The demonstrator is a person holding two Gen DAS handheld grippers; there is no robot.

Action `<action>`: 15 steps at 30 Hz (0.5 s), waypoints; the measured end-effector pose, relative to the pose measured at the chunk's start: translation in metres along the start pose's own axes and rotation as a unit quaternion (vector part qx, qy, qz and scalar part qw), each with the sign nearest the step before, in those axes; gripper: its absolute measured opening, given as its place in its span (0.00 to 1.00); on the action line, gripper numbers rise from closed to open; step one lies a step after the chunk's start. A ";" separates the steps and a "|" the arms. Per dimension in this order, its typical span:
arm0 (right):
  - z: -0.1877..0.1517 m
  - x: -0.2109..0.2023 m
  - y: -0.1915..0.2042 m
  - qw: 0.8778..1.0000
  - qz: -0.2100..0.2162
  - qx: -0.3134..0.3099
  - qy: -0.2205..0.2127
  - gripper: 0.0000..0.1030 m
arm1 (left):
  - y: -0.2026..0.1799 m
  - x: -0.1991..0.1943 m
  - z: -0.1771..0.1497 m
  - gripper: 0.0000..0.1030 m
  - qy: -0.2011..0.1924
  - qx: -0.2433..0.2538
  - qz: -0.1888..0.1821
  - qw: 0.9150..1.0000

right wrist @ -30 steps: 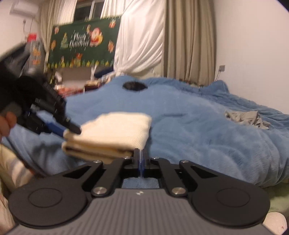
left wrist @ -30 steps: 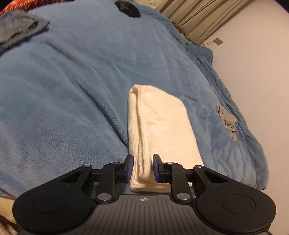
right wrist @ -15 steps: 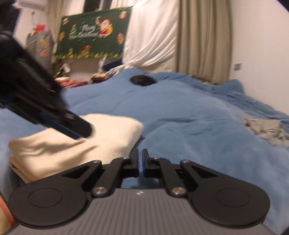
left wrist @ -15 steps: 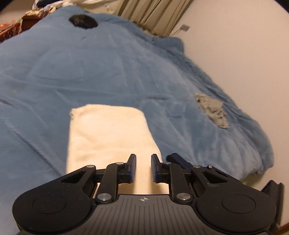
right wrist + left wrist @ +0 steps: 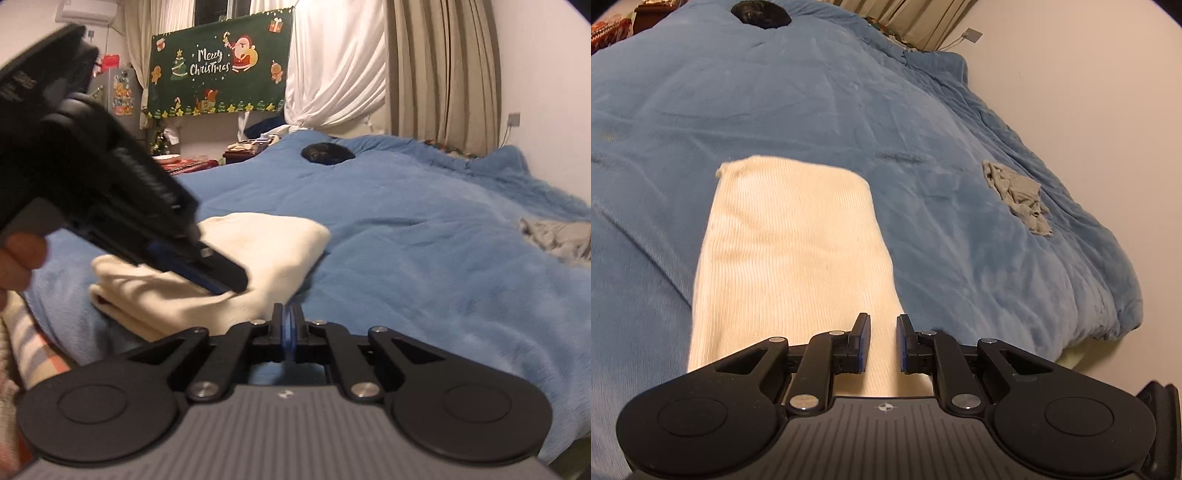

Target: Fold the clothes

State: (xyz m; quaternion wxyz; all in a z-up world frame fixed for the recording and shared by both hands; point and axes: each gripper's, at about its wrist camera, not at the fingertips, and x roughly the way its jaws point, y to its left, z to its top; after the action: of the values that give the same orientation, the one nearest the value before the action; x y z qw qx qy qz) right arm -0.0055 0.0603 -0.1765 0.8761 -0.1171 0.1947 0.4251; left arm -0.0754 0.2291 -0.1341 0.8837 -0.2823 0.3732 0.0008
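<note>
Both grippers have swung sideways; the folded cream sweater (image 5: 790,258) runs lengthwise up-frame under the narrow-gapped, empty left gripper (image 5: 882,343); right gripper (image 5: 287,326) pinched closed.

Our left tongs (image 5: 882,341) angle downward, jaws parted by a narrow gap after closing a little. Our right tongs (image 5: 288,328) are pressed shut, holding nothing.

Bedroom in a home. Bed under a blue blanket (image 5: 424,229) fills most of the room; curtains (image 5: 443,66) cover the window; a "Merry Christmas" banner (image 5: 218,70) hangs behind; air conditioner (image 5: 86,9) high on the wall — domestic clutter beyond, a fridge (image 5: 118,92) with stickers.
</note>
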 end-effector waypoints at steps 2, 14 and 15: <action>0.000 0.004 0.003 1.000 0.015 -0.005 0.008 0.02 | -0.003 0.000 -0.002 0.13 0.002 0.000 0.002 1.000; -0.006 -0.047 0.023 0.998 0.052 -0.030 -0.007 0.02 | -0.014 -0.019 -0.026 0.13 0.013 -0.010 -0.004 1.000; -0.005 -0.047 0.022 0.998 0.046 -0.031 -0.011 0.02 | -0.016 -0.022 -0.025 0.13 0.013 -0.005 -0.002 1.000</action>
State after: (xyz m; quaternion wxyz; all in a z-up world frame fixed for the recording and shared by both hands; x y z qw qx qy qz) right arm -0.0503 0.0386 -0.1607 0.8538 -0.1308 0.1764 0.4719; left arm -0.1045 0.2078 -0.1260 0.8773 -0.2878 0.3841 -0.0026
